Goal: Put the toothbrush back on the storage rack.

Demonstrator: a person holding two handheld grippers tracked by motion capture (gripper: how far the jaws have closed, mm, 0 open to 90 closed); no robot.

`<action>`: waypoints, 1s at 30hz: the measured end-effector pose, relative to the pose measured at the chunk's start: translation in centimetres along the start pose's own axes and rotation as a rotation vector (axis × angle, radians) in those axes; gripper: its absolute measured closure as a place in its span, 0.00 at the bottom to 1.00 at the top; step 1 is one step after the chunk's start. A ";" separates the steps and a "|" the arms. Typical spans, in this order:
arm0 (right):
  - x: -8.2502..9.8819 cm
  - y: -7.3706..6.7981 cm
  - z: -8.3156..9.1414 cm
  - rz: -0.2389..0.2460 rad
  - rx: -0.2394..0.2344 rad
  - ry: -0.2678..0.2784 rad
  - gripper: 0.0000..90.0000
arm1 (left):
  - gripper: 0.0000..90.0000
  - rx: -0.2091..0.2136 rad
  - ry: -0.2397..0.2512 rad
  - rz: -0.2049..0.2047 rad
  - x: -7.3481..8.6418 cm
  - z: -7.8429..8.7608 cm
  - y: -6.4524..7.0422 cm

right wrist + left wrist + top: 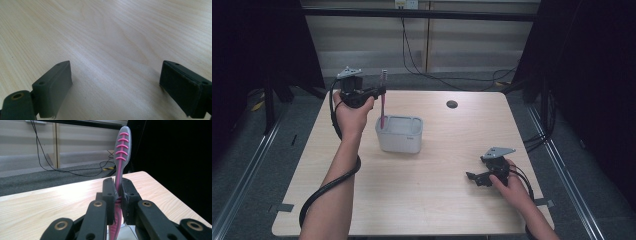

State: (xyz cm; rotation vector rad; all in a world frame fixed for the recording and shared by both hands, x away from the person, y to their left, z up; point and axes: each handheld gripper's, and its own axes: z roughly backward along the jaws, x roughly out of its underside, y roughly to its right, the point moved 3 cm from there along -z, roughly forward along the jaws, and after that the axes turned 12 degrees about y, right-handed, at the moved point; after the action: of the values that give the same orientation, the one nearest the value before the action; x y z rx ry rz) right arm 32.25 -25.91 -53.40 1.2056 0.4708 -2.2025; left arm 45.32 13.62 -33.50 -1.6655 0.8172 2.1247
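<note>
**Toothbrush held over the grey box, not let go yet**

I hold the pink and grey toothbrush [383, 100] in my left gripper [381, 91], in the upper left part of the high view. The jaws are pressed tight on the handle. In the left gripper view I see the handle [121, 160] stand up between the two black jaws, with its ribbed pink end on top.

The toothbrush stands almost straight up. Its low end reaches down to the back left corner of the light grey box [400, 142], near the middle of the high view. I cannot tell if the tip is inside the box, on its rim, or just behind it.

So I think the pick-up part is done. The brush is off the table [437, 200] and sits at the box. What is left, I think, is to put it all the way in, or lift it clear, and then open the jaws. I cannot say which way it goes.

The box has an open top with a paler rim. Apart from the brush tip at its corner, I cannot make out anything inside it.

My right gripper [478, 176] rests low at the lower right of the high view, well apart from the box. Its jaws are spread wide with nothing between them. In the right gripper view I see bare pale wood between the two black pads [56, 85].
</note>
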 end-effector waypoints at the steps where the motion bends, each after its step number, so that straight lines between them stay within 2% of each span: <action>1: 0.0 0.0 0.0 0.000 0.000 0.000 0.11 | 0.92 0.002 0.000 -0.003 0.0 -0.1 0.0; 10: 0.0 0.0 0.0 0.000 0.000 0.000 0.11 | 0.92 -0.011 -0.006 -0.015 0.4 -0.2 -0.3; 16: 0.0 0.0 0.0 0.002 -0.001 0.000 0.11 | 0.92 -0.008 -0.003 -0.014 0.7 -0.3 -0.4; 30: 0.0 0.0 0.0 0.001 -0.001 -0.001 0.11 | 0.92 -0.031 -0.021 -0.015 1.6 0.0 -0.9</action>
State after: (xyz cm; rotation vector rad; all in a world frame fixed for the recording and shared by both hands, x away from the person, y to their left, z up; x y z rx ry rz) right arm 32.24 -25.93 -53.40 1.2044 0.4706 -2.2010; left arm 45.39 14.16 -35.23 -1.6572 0.7664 2.1514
